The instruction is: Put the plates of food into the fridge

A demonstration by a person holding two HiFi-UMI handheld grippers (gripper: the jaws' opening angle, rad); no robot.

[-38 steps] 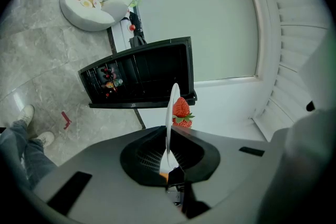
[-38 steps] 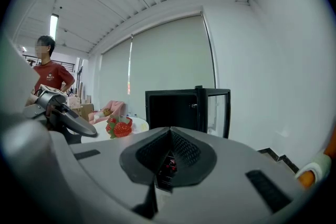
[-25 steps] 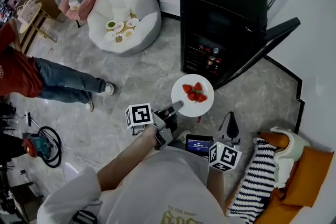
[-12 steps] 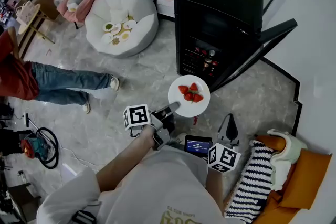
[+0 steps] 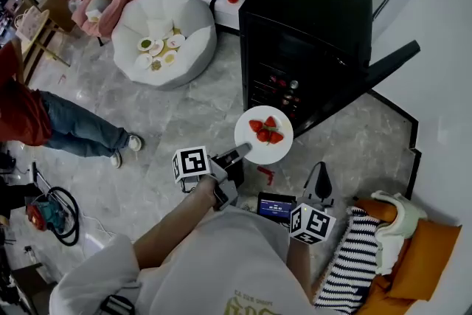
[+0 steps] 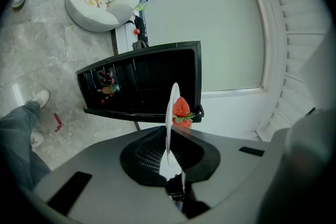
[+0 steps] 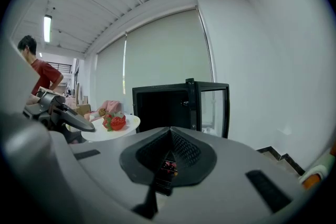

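Observation:
A white plate (image 5: 264, 135) with strawberries (image 5: 265, 130) is held level by its near rim in my left gripper (image 5: 240, 153), which is shut on it. It hovers above the floor just in front of the black fridge (image 5: 306, 40), whose door (image 5: 376, 70) stands open to the right. The left gripper view shows the plate (image 6: 169, 128) edge-on between the jaws, with a strawberry (image 6: 181, 109) and the fridge (image 6: 142, 78) beyond. My right gripper (image 5: 319, 177) hangs lower right, shut and empty. In the right gripper view, my right gripper (image 7: 168, 152) faces the open fridge (image 7: 163, 107) and the plate (image 7: 113, 126).
A white beanbag (image 5: 188, 48) at the upper left bears several small plates of food (image 5: 158, 48). A person in jeans (image 5: 74, 129) stands at the left. A small red object (image 5: 265, 175) lies on the floor under the plate. A striped cushion (image 5: 354, 262) sits lower right.
The plate in my left gripper has come slightly nearer the fridge front. The standing person's feet have shifted left. My right gripper has kept its place.

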